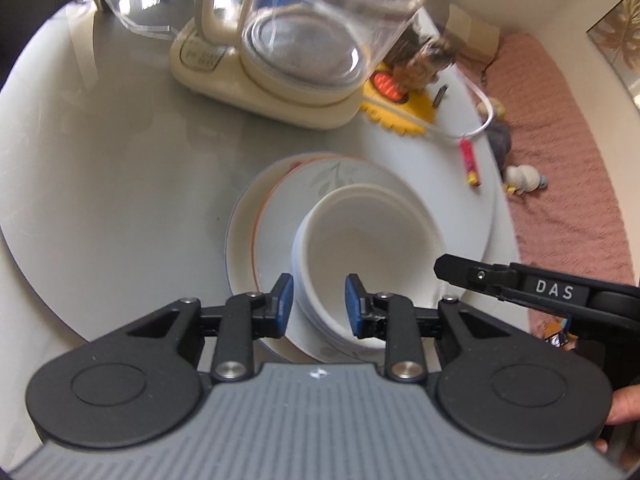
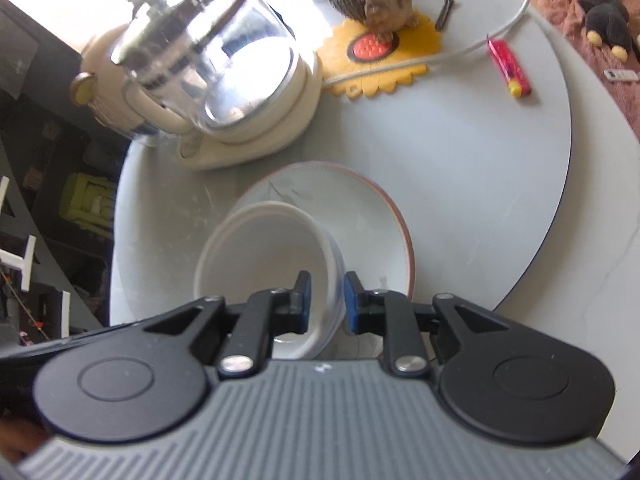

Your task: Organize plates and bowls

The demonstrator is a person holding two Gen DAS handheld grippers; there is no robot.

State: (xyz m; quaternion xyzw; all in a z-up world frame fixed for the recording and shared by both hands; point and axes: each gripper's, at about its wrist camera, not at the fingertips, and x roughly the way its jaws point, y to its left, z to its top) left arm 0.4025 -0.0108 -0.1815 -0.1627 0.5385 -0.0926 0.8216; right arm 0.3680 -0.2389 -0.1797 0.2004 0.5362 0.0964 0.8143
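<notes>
A white bowl [image 1: 372,248] sits on an orange-rimmed plate [image 1: 344,178], which lies on a larger white plate [image 1: 240,232] on the round grey table [image 1: 120,184]. My left gripper [image 1: 319,306] is open, its blue pads astride the bowl's near-left wall, one pad outside and one inside. My right gripper [image 2: 325,302] is open too, its pads astride the bowl's [image 2: 264,248] right wall above the orange-rimmed plate [image 2: 360,208]. The right gripper's black finger [image 1: 472,274] shows at the right of the left wrist view.
A glass kettle on a cream base [image 1: 296,40] stands just behind the plates. A yellow mat with a figurine [image 2: 376,40], a white cable [image 2: 500,32] and a red lighter [image 2: 510,68] lie at the far right. A pink sofa [image 1: 560,160] lies beyond the table edge.
</notes>
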